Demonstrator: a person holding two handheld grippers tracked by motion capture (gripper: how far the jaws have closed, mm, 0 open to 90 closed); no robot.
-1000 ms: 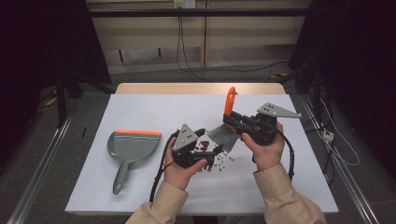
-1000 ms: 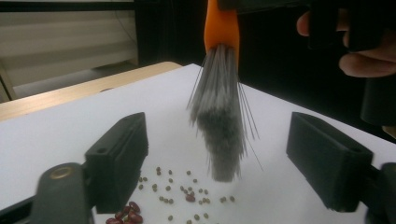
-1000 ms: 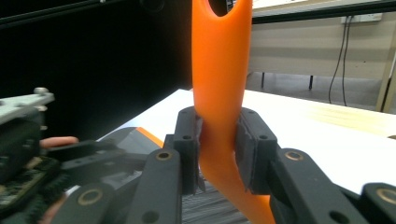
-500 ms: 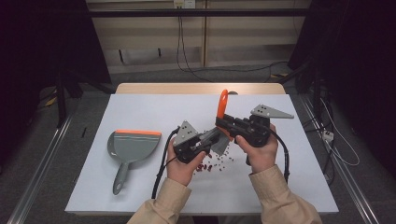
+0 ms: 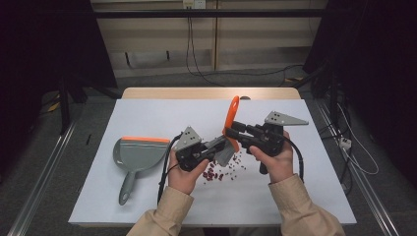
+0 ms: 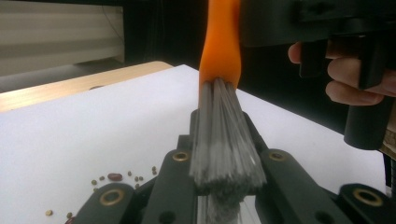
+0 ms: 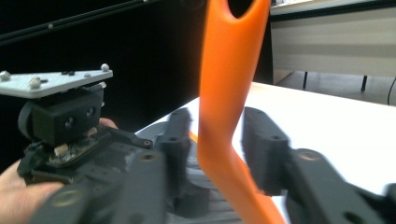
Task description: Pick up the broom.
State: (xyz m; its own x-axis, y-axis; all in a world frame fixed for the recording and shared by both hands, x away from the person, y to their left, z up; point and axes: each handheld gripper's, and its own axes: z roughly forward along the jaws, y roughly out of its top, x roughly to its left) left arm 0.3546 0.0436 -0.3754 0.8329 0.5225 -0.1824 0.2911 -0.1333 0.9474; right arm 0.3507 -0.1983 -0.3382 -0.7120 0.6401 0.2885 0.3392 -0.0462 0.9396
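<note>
A hand brush with an orange handle [image 5: 231, 115] and grey bristles [image 6: 226, 135] stands nearly upright above the white table top [image 5: 147, 118]. My left gripper [image 5: 220, 147] points right and is shut on the bristles, which are squeezed between its jaws [image 6: 224, 161]. My right gripper [image 5: 230, 131] points left at the handle [image 7: 224, 93]. Its jaws have just been opening, and the handle stands between them with a gap on each side. Small red and brown beans [image 5: 216, 172] lie scattered on the table under the brush.
A grey dustpan [image 5: 137, 153] with an orange lip lies at the left of the table, its handle toward the person. More beans [image 6: 114, 177] lie left of my left gripper's jaws. The wooden table edge [image 5: 211, 92] runs along the back.
My left gripper has moved up to the brush head and closed on the bristles. The right hand has brought the brush left and down, so the handle now stands more upright.
</note>
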